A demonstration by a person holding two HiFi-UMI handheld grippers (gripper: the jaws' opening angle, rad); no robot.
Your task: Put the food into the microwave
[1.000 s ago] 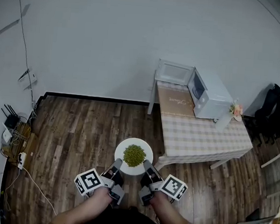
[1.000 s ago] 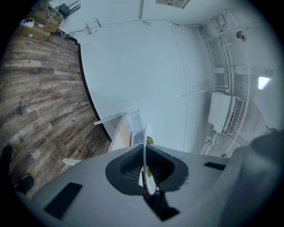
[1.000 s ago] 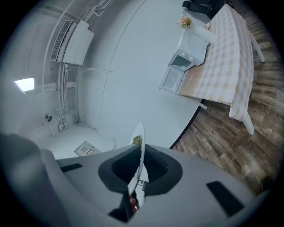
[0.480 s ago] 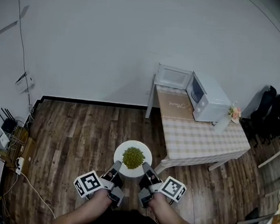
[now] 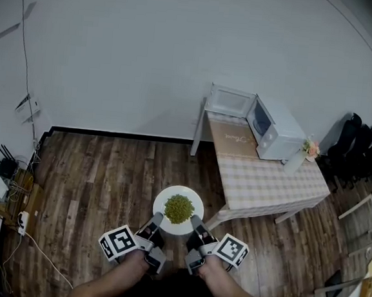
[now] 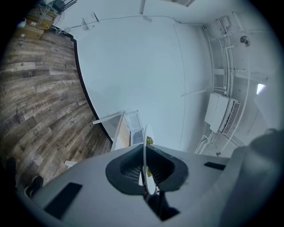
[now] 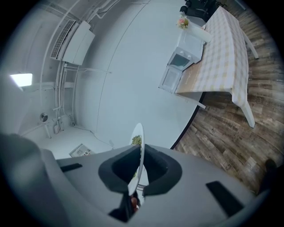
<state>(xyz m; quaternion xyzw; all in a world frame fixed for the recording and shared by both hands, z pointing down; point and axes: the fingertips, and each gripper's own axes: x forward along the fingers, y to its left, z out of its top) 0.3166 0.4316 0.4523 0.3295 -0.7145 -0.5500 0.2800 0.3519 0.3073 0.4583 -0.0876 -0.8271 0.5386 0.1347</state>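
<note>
My left gripper (image 5: 155, 222) and right gripper (image 5: 196, 224) each pinch the near rim of the plate (image 5: 162, 201) of green food (image 5: 179, 209) over the floor (image 5: 106, 176), with the open microwave (image 5: 277, 130) far right on the table (image 5: 267, 177)

Floor (image 5: 106, 170) open ahead; table (image 5: 267, 181) rt; microwave (image 5: 281, 130) door (image 5: 230, 100) open.

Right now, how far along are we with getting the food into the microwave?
Done: the white microwave on the checked-cloth table has its door open. In hand: left gripper and right gripper clamp the round white plate of green food, short of the table. Left: carry it over, set it inside.
</note>
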